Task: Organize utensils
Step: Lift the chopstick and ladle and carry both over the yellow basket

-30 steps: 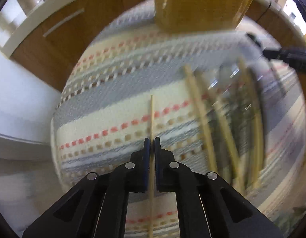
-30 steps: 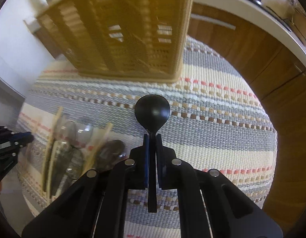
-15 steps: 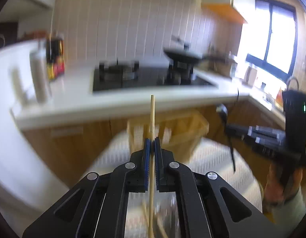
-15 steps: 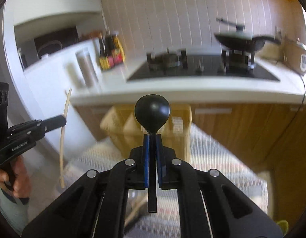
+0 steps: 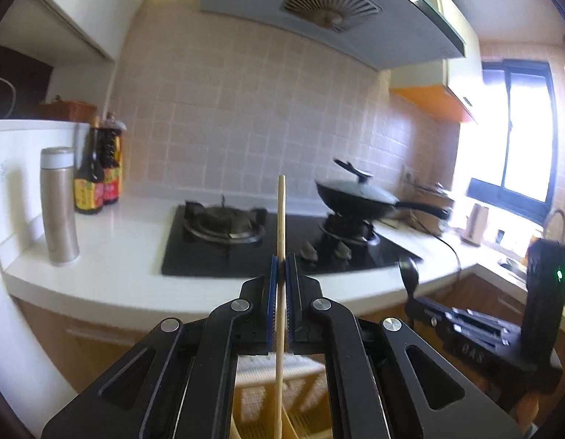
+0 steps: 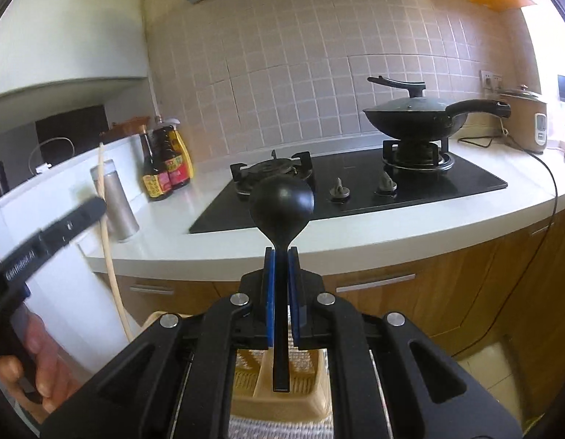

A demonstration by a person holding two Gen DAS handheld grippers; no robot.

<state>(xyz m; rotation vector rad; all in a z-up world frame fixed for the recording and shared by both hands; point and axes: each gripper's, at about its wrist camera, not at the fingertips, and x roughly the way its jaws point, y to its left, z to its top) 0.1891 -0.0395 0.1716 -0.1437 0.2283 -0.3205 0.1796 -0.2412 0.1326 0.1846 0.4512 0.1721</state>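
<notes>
My left gripper (image 5: pixel 281 267) is clamped on an upright chopstick (image 5: pixel 281 219); my right gripper (image 6: pixel 281 256) is clamped on an upright black spoon (image 6: pixel 281 201). The divided basket (image 6: pixel 256 384) lies directly below both handles, near side.

Left gripper (image 5: pixel 281 269) jaws clamping upright wooden chopstick (image 5: pixel 281 212), stove (image 5: pixel 275 241) beyond, basket (image 5: pixel 278 398) below

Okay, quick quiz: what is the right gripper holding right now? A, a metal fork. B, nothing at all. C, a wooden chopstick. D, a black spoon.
D: the right gripper is shut on the handle of a black spoon, bowl end up, above the wicker basket.
</notes>
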